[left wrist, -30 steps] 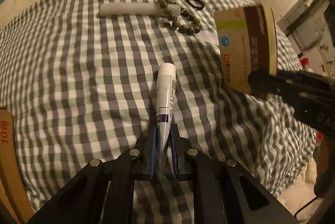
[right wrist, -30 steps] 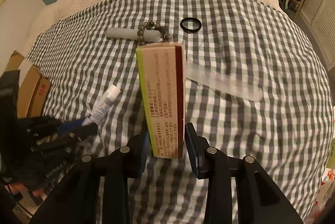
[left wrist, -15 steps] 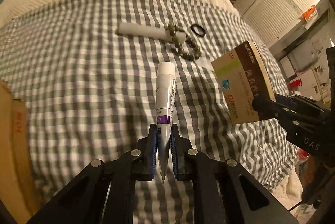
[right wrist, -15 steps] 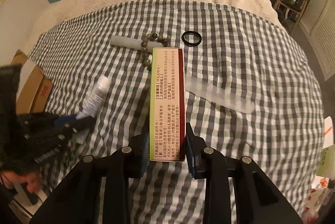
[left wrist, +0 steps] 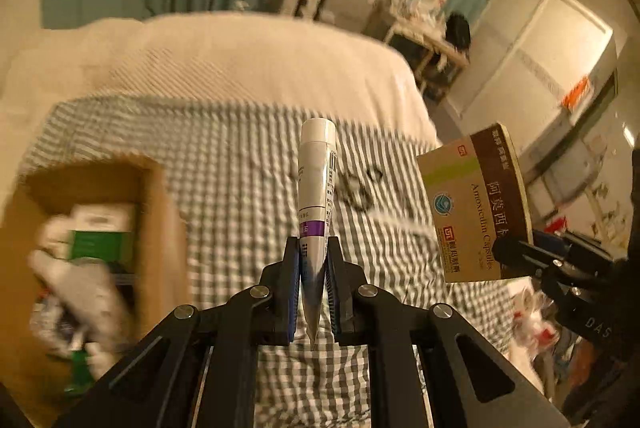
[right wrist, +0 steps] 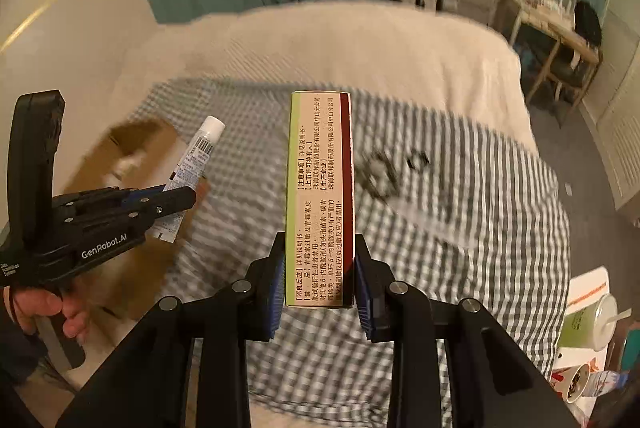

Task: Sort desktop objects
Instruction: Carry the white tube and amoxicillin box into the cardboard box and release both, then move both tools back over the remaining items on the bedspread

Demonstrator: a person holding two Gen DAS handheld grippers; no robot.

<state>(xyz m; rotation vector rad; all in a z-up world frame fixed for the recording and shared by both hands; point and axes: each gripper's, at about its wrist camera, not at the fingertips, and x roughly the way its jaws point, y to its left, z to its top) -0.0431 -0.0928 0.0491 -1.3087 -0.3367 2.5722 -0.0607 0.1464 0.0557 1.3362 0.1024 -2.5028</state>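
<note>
Tube and carton hang above a checked cloth spread over a cream-covered bed, each pinched in its own handheld claw. On the left, the left gripper has its jaws drawn almost together on the flattened crimp end of a white ointment tube, whose purple band sits just above the blue pads and whose white cap points away toward the bed's far edge. On the right, the right gripper stands at a narrow-to-middling width, its pads pressed on the two broad faces of a medicine box; the box juts forward along the fingers with a printed narrow side facing the camera, a green stripe down one edge and a dark red stripe down the other. From the left wrist camera that same box shows its brown and tan front face, lettered "Amoxicillin Capsules", held up to the right of the tube and well apart from it. An open cardboard box with blurred packets inside sits at the left edge of the cloth, below and left of the tube. Small dark items on the cloth beyond both claws are too blurred to name. A hand grips the left tool's handle.
</note>
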